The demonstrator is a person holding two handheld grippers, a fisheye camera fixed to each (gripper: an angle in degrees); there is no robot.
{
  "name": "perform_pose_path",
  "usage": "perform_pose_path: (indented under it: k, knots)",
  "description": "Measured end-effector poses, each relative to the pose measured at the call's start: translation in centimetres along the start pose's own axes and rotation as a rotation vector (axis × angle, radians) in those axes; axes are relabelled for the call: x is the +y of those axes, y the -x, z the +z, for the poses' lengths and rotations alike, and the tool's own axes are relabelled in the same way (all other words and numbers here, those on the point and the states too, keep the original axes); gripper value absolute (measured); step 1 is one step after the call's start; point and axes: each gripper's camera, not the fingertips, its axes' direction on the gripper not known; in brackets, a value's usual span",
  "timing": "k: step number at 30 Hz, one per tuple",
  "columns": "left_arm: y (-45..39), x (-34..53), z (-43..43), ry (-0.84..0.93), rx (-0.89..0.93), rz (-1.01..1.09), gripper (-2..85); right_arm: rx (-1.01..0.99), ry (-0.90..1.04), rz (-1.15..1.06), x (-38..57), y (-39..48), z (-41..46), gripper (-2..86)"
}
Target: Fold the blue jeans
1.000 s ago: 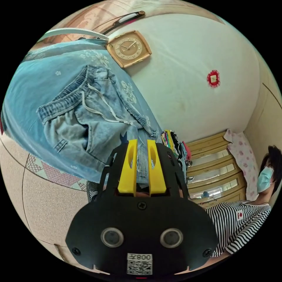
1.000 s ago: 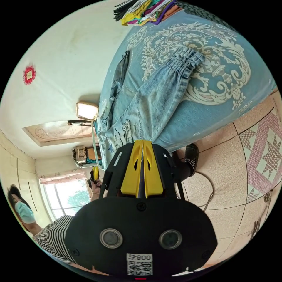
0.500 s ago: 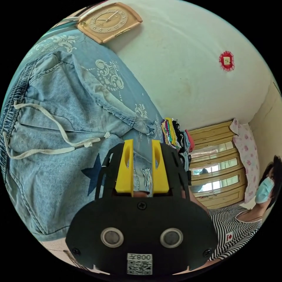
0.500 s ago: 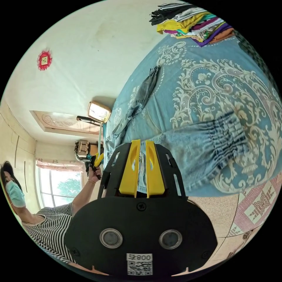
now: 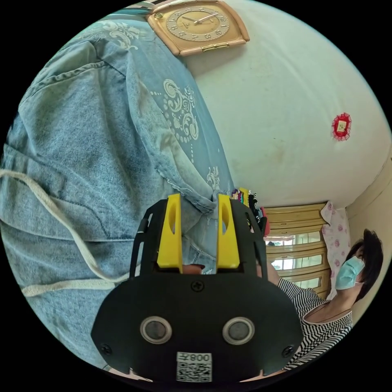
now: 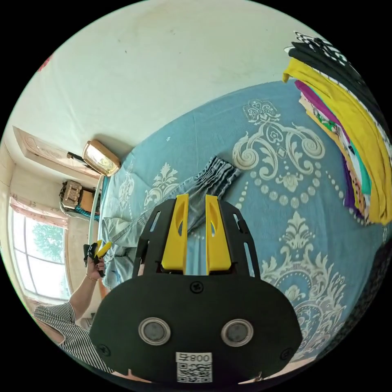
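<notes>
The light blue jeans [image 5: 81, 163] lie spread on the patterned blue bedspread [image 5: 179, 106], their white drawstring [image 5: 61, 228] trailing across the waist. My left gripper [image 5: 199, 204] is open just over a folded denim edge, which runs between the jaws without being pinched. In the right gripper view one leg with a gathered cuff [image 6: 220, 171] stretches across the bedspread [image 6: 286, 163]. Low over that leg, my right gripper [image 6: 197, 202] is open by a narrow gap. The left gripper [image 6: 98, 251] shows far off, in a person's hand.
A gold clock [image 5: 200, 26] leans against the white wall at the bed's edge. A stack of folded colourful clothes [image 6: 351, 134] sits on the bed beyond the cuff. A person in a striped shirt [image 5: 322, 322] stands beside the bed, with wooden furniture [image 5: 302, 237] behind.
Both grippers were shut on the jeans a second ago and have opened, letting the denim down onto the bed. Both cameras have come closer to the bedspread.
</notes>
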Motion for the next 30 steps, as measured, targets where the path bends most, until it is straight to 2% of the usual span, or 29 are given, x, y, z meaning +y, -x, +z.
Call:
perform_pose_path:
  k: [7, 13, 23, 30]
  knots:
    - [5.9, -4.4, 3.1, 0.017, 0.086, -0.018, 12.8, 0.211, 0.069, -0.164, -7.2, 4.4, 4.9, 8.0]
    - [10.4, -8.4, 4.9, -0.012, 0.167, -0.053, 9.7, 0.308, 0.156, -0.234, -8.7, 7.2, 8.9, 8.0]
    - [15.8, -13.1, 6.1, -0.049, 0.186, -0.052, 2.7, 0.260, 0.121, -0.203, -8.1, 11.1, 7.8, 2.3]
    - [17.6, -15.0, 6.0, -0.068, 0.223, -0.016, 2.0, 0.191, 0.010, -0.265, -2.0, 15.4, 0.7, 0.5]
